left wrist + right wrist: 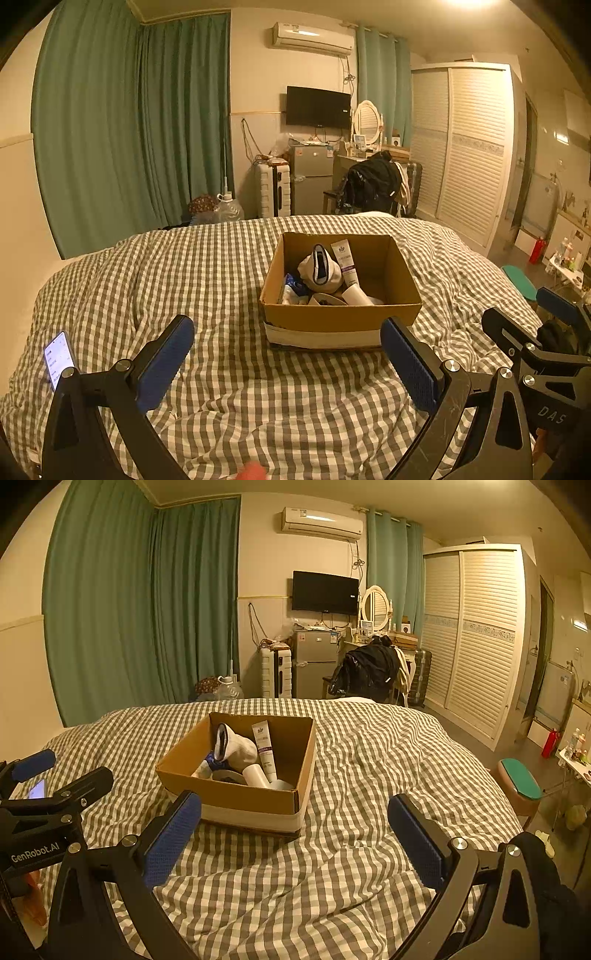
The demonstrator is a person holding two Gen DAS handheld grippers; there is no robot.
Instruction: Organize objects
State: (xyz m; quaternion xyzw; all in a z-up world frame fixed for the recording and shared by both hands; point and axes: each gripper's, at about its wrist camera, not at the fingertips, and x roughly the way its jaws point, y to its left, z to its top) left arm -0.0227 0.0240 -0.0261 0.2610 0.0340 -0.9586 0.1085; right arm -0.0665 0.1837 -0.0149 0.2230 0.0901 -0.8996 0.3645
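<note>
A cardboard box (343, 315) (236, 799) sits on the checked bedspread (221, 280) (369, 760). Inside it I see a white sock (321, 271) (236, 747), a white tube (345, 260) (266, 747), a white bottle (356, 295) (256, 775) and other small items. My left gripper (288, 356) is open and empty, just in front of the box. My right gripper (295, 830) is open and empty, in front of the box and to its right. Each gripper shows at the edge of the other's view.
A lit phone (59, 360) (37, 789) lies on the bed at the left. Beyond the bed stand green curtains (129, 122), a small fridge (312, 177), a chair with dark clothes (373, 182) and a white wardrobe (465, 147). A green-topped stool (519, 781) stands right of the bed.
</note>
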